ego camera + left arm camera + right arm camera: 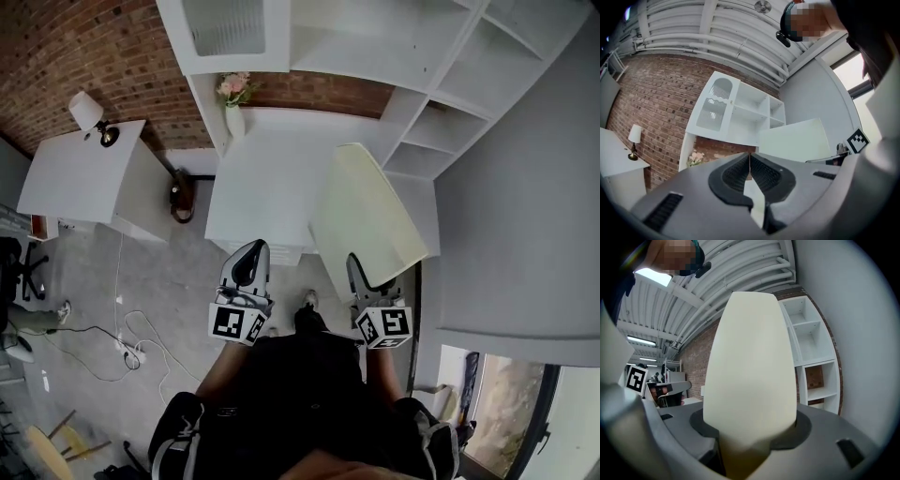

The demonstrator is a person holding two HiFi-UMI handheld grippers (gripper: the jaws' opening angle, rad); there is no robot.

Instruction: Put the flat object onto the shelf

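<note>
A loft-style office or studio: red brick wall (56, 56), white cubby shelving (450, 94), white desk (75, 183), loose cables (122, 328) on grey floor (178, 281).

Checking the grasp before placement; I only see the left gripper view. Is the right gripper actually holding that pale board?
Observer: Yes, the right gripper view shows the right gripper shut on the near end of the flat board.
Operator: Board inside the shelf yet?
Observer: No. In the head view it slants across the right side of the white desk, outside the compartments of the shelf unit.
Operator: Left gripper touching it?
Observer: No, head view shows the left gripper apart from it, by the desk's front edge.
</note>
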